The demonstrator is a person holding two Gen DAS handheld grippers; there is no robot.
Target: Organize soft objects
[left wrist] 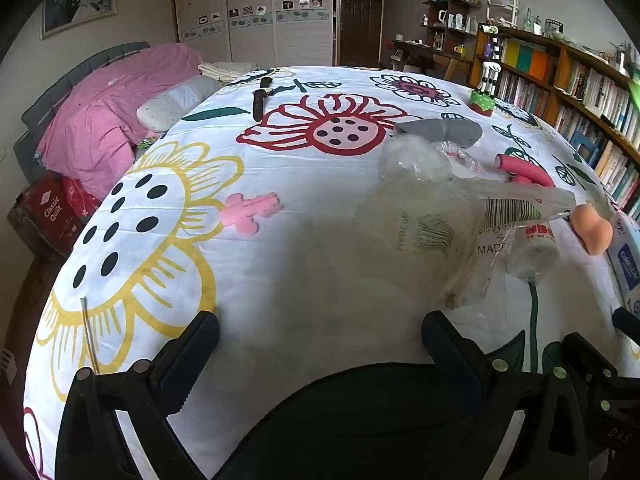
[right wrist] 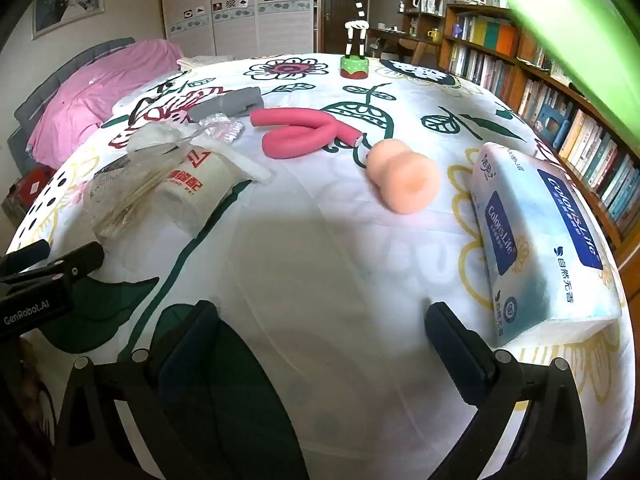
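Note:
Soft things lie on a floral bedspread. A peach sponge lies ahead of my right gripper, which is open and empty. A blue tissue pack lies to its right. A bent pink foam roller and a grey roll lie farther back. Clear plastic bags holding cotton swabs and a white roll lie right of my left gripper, which is open and empty. A pink foam piece lies ahead of it on the left.
A striped giraffe toy on a green base stands at the far side. A dark watch lies far back. Pink bedding and a pillow are at the left. Bookshelves line the right wall.

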